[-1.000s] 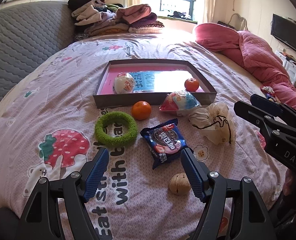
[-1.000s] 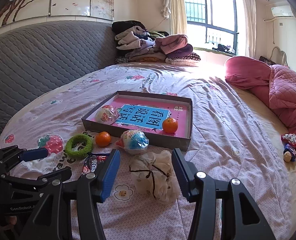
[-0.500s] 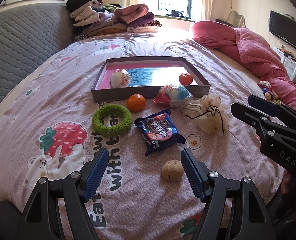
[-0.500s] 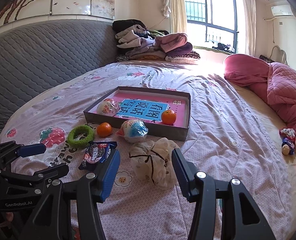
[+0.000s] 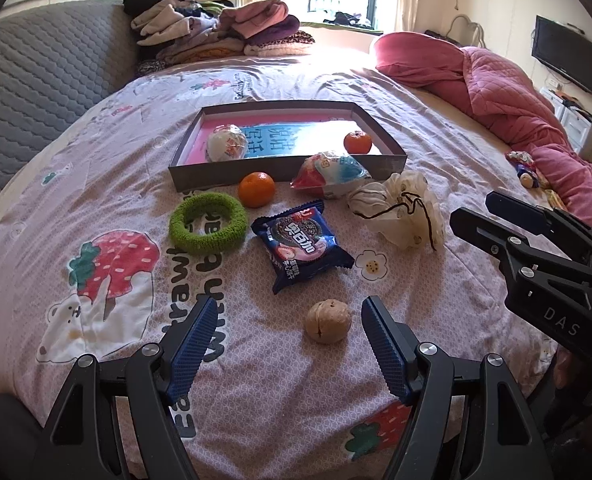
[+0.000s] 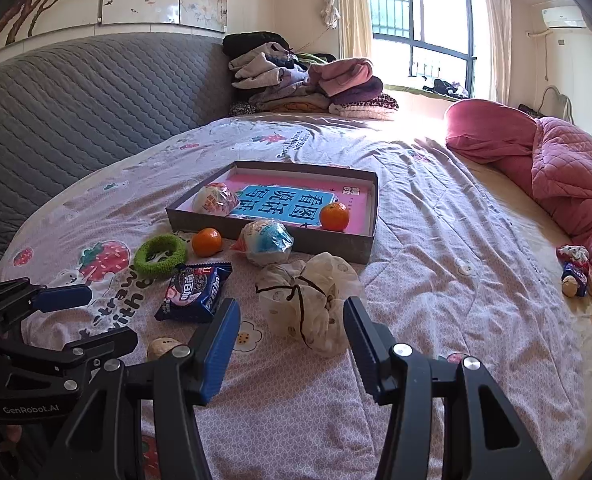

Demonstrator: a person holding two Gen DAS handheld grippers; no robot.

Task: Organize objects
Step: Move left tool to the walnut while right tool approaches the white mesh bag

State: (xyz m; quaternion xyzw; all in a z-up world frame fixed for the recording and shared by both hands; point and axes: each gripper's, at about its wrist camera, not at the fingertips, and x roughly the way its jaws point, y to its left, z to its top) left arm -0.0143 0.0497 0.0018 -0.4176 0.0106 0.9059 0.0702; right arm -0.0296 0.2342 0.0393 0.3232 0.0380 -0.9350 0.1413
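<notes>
left wrist view: the walnut [image 5: 327, 321] lies on the bed [image 5: 435, 120] between the left hand-held gripper [image 5: 289, 338] fingers, which stand apart, empty. it looks hard, light and round, likely to roll; pinch its middle. right hand-held gripper [image 6: 292, 340] stands apart too.

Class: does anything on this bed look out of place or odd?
Nothing is spilled or broken. Six items lie loose on the bedspread outside the tray; the walnut shows a split along its shell.
</notes>
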